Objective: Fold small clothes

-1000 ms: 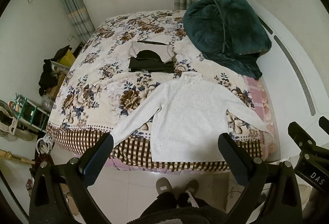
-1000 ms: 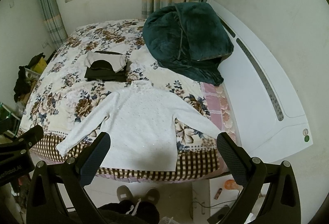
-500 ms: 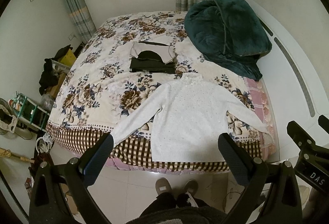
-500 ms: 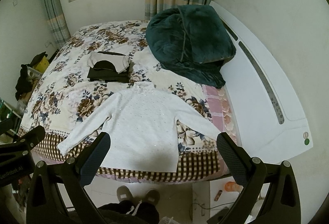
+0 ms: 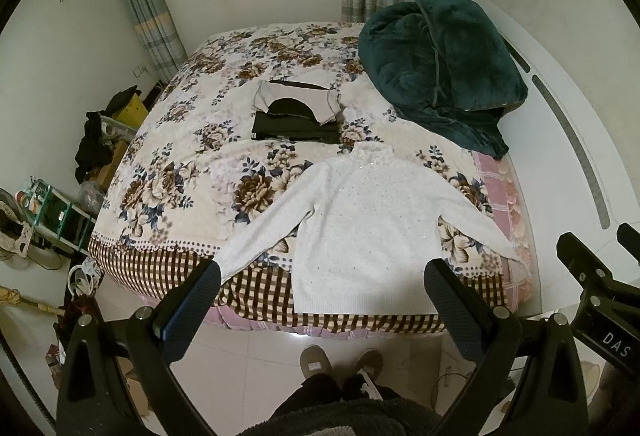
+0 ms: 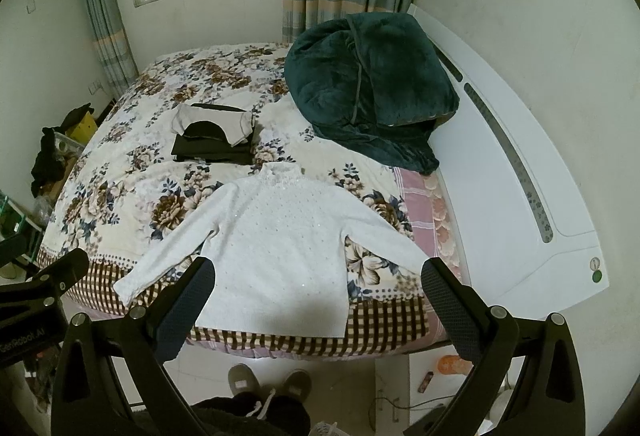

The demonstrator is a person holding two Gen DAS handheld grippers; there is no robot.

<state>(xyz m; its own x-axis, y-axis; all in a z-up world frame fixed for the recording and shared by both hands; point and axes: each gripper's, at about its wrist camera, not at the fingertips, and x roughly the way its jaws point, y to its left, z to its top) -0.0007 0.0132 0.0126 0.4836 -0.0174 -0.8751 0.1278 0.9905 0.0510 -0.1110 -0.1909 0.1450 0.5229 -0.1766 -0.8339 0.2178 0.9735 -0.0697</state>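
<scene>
A white long-sleeved sweater [image 5: 360, 220] lies flat on the near edge of the floral bed [image 5: 180, 180], collar away from me, sleeves spread to both sides; it also shows in the right wrist view [image 6: 280, 240]. My left gripper [image 5: 322, 276] is open and empty, held above the floor in front of the sweater's hem. My right gripper [image 6: 318, 274] is open and empty, also short of the hem. Neither touches the sweater.
A stack of folded dark and beige clothes [image 5: 298, 114] lies behind the sweater. A dark green blanket [image 5: 436, 68] is heaped at the right, by the white headboard [image 6: 512, 172]. Clutter [image 5: 92, 144] lines the floor left of the bed. My slippers [image 5: 340, 360] stand on the tiles.
Both views have tilted up a little, so the bed and sweater sit slightly lower in frame. Both grippers stay open and empty. The sweater has not moved.
</scene>
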